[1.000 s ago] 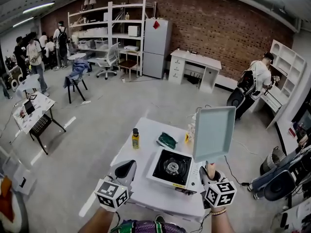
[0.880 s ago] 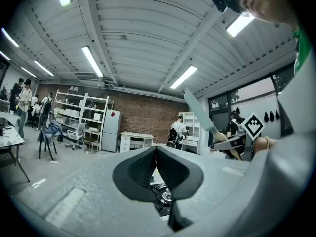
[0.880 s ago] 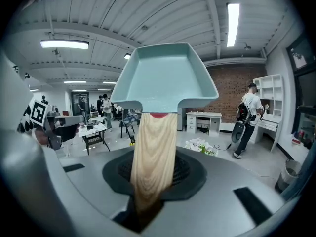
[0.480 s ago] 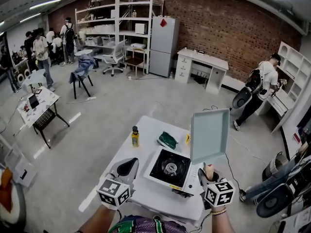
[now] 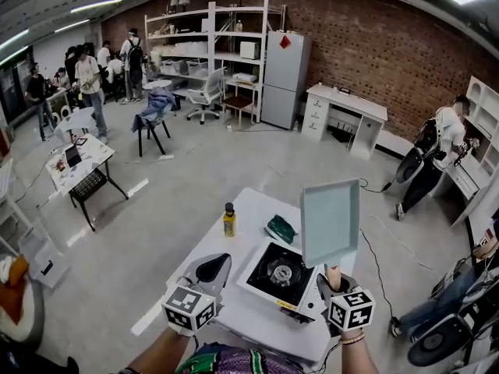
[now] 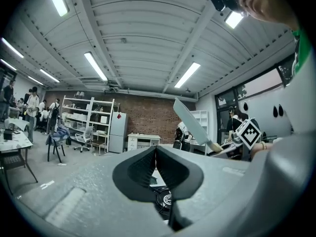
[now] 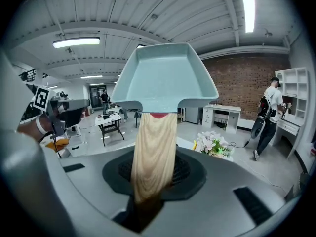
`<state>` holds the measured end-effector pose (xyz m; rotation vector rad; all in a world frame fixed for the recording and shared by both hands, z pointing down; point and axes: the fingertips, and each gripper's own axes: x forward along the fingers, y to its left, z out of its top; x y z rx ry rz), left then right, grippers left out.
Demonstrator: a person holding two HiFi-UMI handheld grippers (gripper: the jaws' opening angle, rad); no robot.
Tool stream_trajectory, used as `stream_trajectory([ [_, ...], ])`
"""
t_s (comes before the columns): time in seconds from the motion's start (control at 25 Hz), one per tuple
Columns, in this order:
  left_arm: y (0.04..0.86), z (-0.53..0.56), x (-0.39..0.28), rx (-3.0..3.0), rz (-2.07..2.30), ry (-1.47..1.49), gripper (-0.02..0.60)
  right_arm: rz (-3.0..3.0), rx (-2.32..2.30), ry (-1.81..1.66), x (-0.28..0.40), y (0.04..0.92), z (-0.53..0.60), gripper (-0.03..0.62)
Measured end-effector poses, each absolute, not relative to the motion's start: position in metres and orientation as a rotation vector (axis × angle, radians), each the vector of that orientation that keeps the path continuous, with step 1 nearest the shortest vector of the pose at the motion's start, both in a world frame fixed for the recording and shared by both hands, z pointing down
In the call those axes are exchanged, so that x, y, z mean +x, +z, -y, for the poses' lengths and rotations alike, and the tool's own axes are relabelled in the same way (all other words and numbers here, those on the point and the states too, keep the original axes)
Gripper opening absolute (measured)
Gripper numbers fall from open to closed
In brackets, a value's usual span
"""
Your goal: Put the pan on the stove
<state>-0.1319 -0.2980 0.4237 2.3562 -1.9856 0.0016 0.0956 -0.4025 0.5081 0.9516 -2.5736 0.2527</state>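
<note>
A square pale-teal pan with a wooden handle stands upright in the air, its bottom facing me. My right gripper is shut on that handle, above the right front corner of the stove. The black-topped portable gas stove sits on the white table; its burner shows under the left jaws. My left gripper hangs over the table's front left, to the left of the stove, shut with nothing in it. In the left gripper view the pan appears tilted at the right.
A yellow bottle and a green object lie on the table beyond the stove. A bunch of flowers stands on the far right of it. Desks, chairs, shelves and several people stand around the room, well away from the table.
The pan has stayed upright in my right gripper and drifted slightly left, toward the stove. The head view has shifted a little. The left gripper has kept its place.
</note>
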Motion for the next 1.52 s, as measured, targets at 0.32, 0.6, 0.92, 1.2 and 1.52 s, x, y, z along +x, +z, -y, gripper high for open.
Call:
stream_trajectory([
  [0.32, 0.432, 0.3, -0.119, 2.318, 2.006, 0.014, 0.017, 2.519, 0.851, 0.249, 0.107, 0.541, 0.415, 0.087],
  [0.6, 0.444, 0.306, -0.12, 2.265, 2.011, -0.011, 0.017, 2.476, 0.767, 0.271, 0.112, 0.572, 0.426, 0.087],
  [0.92, 0.455, 0.308, -0.12, 2.239, 2.002, 0.009, 0.017, 2.423, 0.651, 0.248, 0.116, 0.605, 0.431, 0.087],
  [1.2, 0.466, 0.311, -0.121, 2.225, 2.0, 0.02, 0.017, 2.381, 0.532, 0.197, 0.12, 0.634, 0.438, 0.087],
  [1.52, 0.469, 0.321, -0.11, 2.218, 1.999, 0.03, 0.017, 2.354, 0.372, 0.124, 0.129, 0.66, 0.45, 0.086],
])
